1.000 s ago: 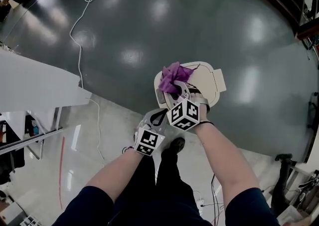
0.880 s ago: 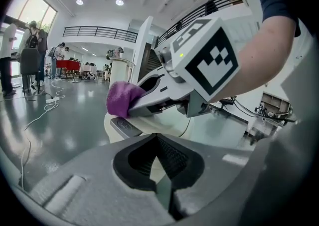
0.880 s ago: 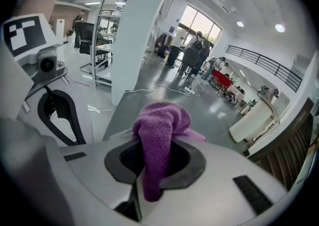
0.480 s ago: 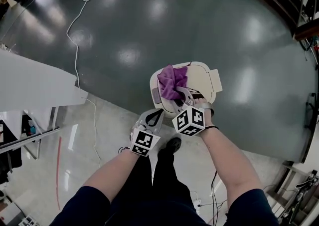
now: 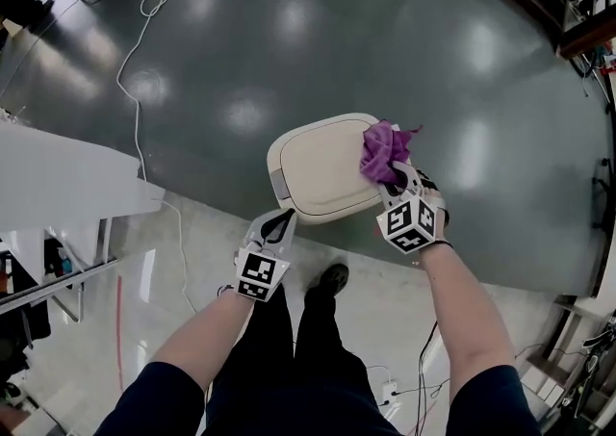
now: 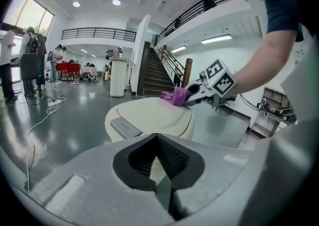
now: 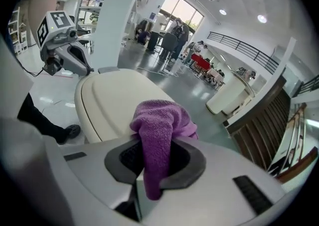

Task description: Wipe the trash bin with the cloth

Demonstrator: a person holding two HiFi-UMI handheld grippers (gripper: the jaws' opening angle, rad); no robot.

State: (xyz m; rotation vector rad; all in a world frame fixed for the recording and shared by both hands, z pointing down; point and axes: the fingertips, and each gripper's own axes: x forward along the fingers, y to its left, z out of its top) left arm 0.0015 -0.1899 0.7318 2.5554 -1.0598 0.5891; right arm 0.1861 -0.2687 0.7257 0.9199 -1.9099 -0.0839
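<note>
Purple cloth [image 5: 385, 149], clenched in the right gripper [image 5: 393, 172], has slid to the trash bin's [image 5: 313, 169] 3 o'clock edge, so wiping's progressing. Left gripper [image 5: 281, 220] sits at 7 o'clock, closed on nothing.

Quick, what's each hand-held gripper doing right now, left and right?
Left hand-held gripper: closed, empty.
Right hand-held gripper: closed on the purple cloth, atop the trash bin.
</note>
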